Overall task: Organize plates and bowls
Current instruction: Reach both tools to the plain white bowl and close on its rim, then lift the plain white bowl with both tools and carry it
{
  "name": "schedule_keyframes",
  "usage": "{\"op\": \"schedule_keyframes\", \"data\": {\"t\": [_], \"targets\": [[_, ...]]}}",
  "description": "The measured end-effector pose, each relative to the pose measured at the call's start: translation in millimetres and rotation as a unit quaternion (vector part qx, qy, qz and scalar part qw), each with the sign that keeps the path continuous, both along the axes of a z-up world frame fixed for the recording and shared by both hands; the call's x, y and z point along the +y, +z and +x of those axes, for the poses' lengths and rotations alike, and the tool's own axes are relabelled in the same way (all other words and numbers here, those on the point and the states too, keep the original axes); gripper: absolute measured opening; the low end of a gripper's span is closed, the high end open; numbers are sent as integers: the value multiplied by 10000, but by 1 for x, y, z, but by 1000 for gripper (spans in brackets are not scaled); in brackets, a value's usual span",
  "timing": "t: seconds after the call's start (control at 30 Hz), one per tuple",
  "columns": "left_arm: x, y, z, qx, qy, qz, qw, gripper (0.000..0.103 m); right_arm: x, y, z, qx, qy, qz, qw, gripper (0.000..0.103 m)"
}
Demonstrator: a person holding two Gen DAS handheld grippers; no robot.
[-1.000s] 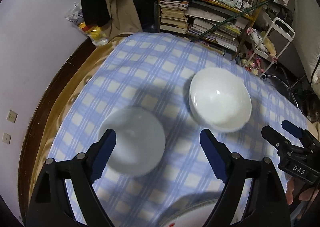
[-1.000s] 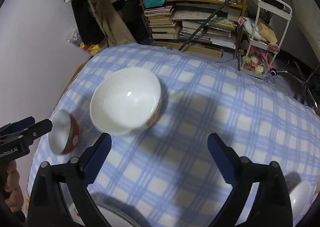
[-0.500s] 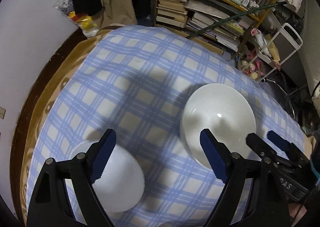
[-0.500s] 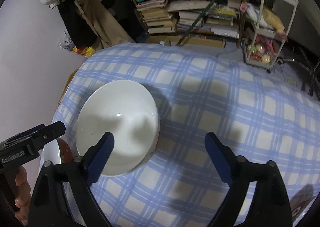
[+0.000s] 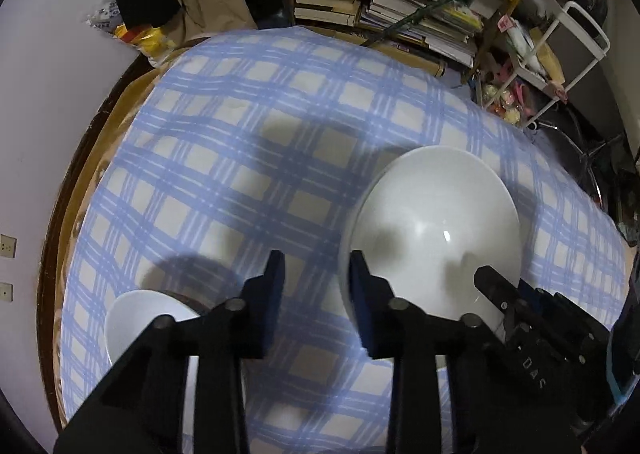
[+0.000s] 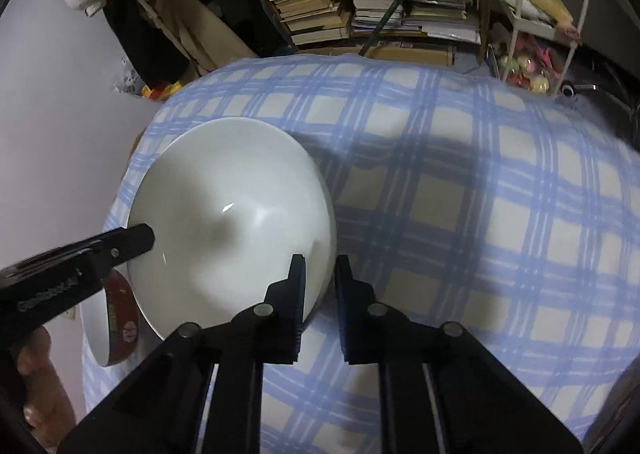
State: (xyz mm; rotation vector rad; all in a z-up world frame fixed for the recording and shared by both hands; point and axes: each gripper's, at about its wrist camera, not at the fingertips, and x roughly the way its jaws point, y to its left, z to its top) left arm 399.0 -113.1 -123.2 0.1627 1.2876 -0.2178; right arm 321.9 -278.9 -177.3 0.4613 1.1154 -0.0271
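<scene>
A big white bowl (image 5: 432, 230) (image 6: 232, 214) stood upright on the checked cloth. Beside it, to its left, a smaller bowl (image 5: 140, 318) (image 6: 116, 322), white inside and red outside, sat near the table edge.
</scene>
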Motion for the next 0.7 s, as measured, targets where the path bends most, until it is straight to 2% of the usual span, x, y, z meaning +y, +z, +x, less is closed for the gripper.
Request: {"op": "schedule_keyframes", "data": {"t": [0.03, 0.1, 0.17, 0.33, 0.43, 0.53, 0.7], "targets": [[-2, -2, -1, 31, -27, -46, 10000, 17, 0, 0, -1, 6, 4, 7, 10000, 15], [-1, -3, -3, 94, 86, -161, 9998, 12, 3, 2, -3, -1, 61, 16, 10000, 15], [-3, 0, -9, 134, 195, -270, 9994, 14, 2, 5, -8, -26, 43, 151, 9999, 15], [-17, 18, -31, -60, -138, -108, 9998, 14, 1, 18, -25, 9, 57, -17, 10000, 14], [-22, 32, -47, -102, -245, -196, 9995, 14, -3, 34, -44, -97, -188, -113, 9997, 14], [-26, 47, -65, -240, -339, -231, 9989, 14, -1, 51, -62, -149, -207, -389, 9989, 14], [-26, 67, -94, -348, -440, -442, 9974, 14, -6, 71, -93, -238, -323, -394, 9984, 14]]}}
